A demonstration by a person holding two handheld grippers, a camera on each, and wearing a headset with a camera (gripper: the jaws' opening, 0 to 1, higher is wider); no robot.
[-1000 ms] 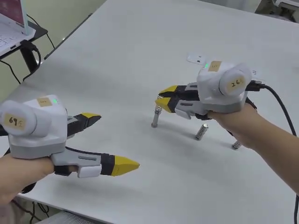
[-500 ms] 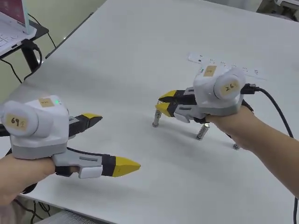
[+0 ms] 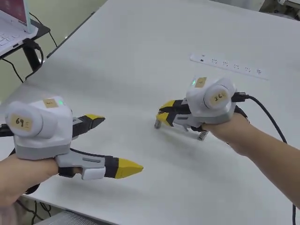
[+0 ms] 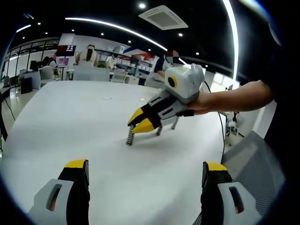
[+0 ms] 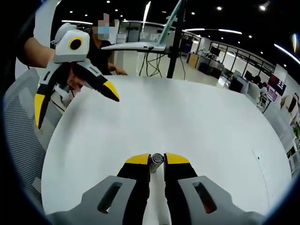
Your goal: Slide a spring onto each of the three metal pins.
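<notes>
Two yellow-tipped jaws of the left gripper are standing spread wide, gripping nothing. Ahead of it, the right gripper is pinching a coiled steel spring between its tips, over an upright metal pin. A second spring-fitted pin is standing just behind those jaws.

We are in an open-plan office: rows of desks with monitors, recessed ceiling lights, a ceiling air vent, a mesh chair, and a laptop beside our white tabletop.
</notes>
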